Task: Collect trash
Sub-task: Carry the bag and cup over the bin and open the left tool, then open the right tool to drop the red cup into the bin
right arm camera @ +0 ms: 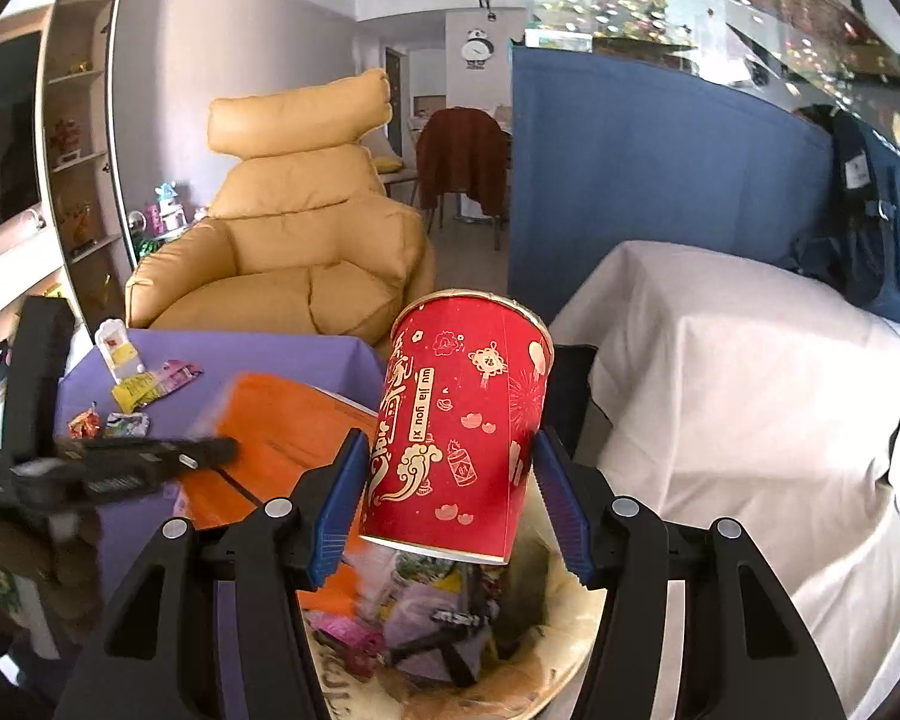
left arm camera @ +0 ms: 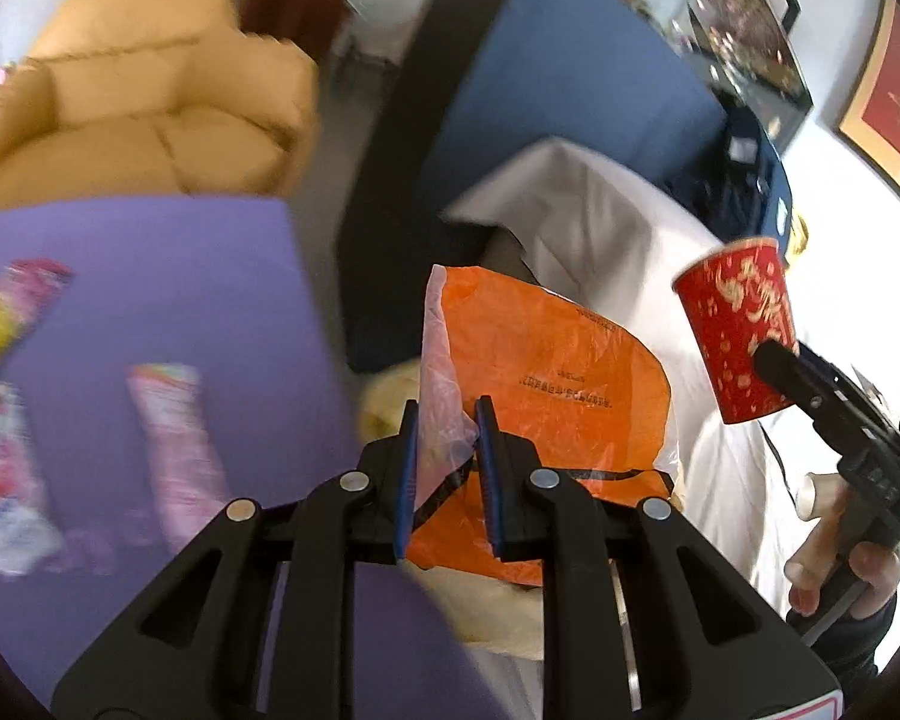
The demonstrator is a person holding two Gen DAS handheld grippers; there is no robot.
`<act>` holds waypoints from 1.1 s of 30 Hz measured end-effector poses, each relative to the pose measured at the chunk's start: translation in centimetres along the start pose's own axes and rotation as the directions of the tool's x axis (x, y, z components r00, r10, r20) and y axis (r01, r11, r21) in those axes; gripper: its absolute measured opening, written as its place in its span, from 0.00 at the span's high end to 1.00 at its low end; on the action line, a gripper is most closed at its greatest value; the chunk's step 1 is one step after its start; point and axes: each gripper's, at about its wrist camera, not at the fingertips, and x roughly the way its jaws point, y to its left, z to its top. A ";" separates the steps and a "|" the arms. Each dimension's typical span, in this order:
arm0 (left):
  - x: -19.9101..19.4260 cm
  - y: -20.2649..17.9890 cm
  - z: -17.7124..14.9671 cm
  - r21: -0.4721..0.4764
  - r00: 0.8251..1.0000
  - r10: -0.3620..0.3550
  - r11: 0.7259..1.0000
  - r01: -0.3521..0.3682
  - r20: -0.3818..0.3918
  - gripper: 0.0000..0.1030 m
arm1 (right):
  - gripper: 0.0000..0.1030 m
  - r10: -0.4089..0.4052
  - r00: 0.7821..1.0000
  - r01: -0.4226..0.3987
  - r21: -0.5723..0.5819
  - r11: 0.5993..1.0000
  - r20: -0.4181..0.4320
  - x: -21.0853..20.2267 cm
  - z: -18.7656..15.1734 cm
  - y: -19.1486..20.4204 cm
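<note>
Cup, left view: red gold-printed paper cup (left arm camera: 735, 330) at right edge, pinched by right tongs (left arm camera: 774, 357); left tongs (left arm camera: 447, 420) clamp thin orange plastic bag (left arm camera: 546, 372) at centre.
Cup, right view: upright between right tongs (right arm camera: 450, 474), directly above cream bin (right arm camera: 546, 678).
Bin contents: crumpled wrappers (right arm camera: 390, 618).
Worktop: purple worktop (right arm camera: 222, 354), loose wrappers upper left.

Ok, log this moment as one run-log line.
left gripper: shut on orange bag | right gripper: shut on red cup, over bin | wrappers on table

Tan armchair (right arm camera: 306, 228), blue partition (right arm camera: 648, 180)
</note>
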 end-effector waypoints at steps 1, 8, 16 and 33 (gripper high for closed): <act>1.2 -0.6 -0.2 -0.002 0.999 -0.024 1.000 0.023 -0.024 0.84 | 0.48 0.000 1.000 0.000 0.004 1.000 -0.004 0.0 -0.2 -0.3; 6.5 -3.4 -1.6 0.051 0.991 -0.048 0.997 0.055 -0.124 0.82 | 0.48 0.001 0.999 0.000 0.022 1.000 -0.039 0.7 -1.6 -1.4; 5.2 -2.6 -1.0 0.049 0.990 -0.112 0.992 0.116 -0.086 0.42 | 0.48 0.043 0.993 -0.041 0.020 0.999 -0.110 3.0 -3.4 -0.5; -4.6 5.1 -1.6 -0.041 0.997 0.049 0.998 -0.047 0.064 0.30 | 0.48 0.015 0.897 -0.054 -0.075 0.996 -0.441 12.8 -7.5 2.8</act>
